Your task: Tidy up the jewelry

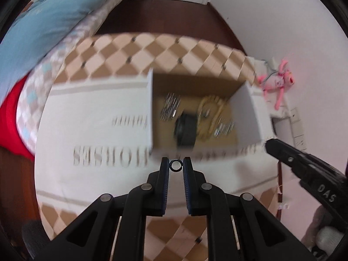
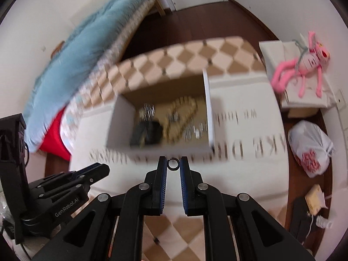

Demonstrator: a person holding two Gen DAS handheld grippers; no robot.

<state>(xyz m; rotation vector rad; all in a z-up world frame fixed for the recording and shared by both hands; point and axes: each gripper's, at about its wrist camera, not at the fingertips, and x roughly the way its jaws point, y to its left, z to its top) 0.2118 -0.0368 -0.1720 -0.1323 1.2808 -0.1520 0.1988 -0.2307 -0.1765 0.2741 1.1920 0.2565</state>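
An open cardboard box [image 1: 248, 113] [image 2: 121, 117] stands on a white cloth with grey lettering. Inside lie a beaded necklace [image 1: 212, 113] [image 2: 180, 117], silvery pieces [image 1: 170, 106] [image 2: 148, 109] and a black object [image 1: 184, 130] [image 2: 150, 132]. My left gripper [image 1: 175, 164] is shut on a small dark ring [image 1: 175, 165], held just in front of the box's near wall. My right gripper [image 2: 173, 163] is shut on a small ring [image 2: 173, 163], also just before the box. Each gripper shows at the edge of the other's view [image 1: 304, 165] [image 2: 71, 182].
The table [image 1: 165, 50] has a tan-and-cream diamond cloth. A bed with a blue quilt [image 1: 47, 21] [image 2: 91, 50] lies left. A pink plush toy [image 1: 277, 82] [image 2: 304, 65] lies on a white box at right. A plastic bag [image 2: 311, 148] sits on the dark floor.
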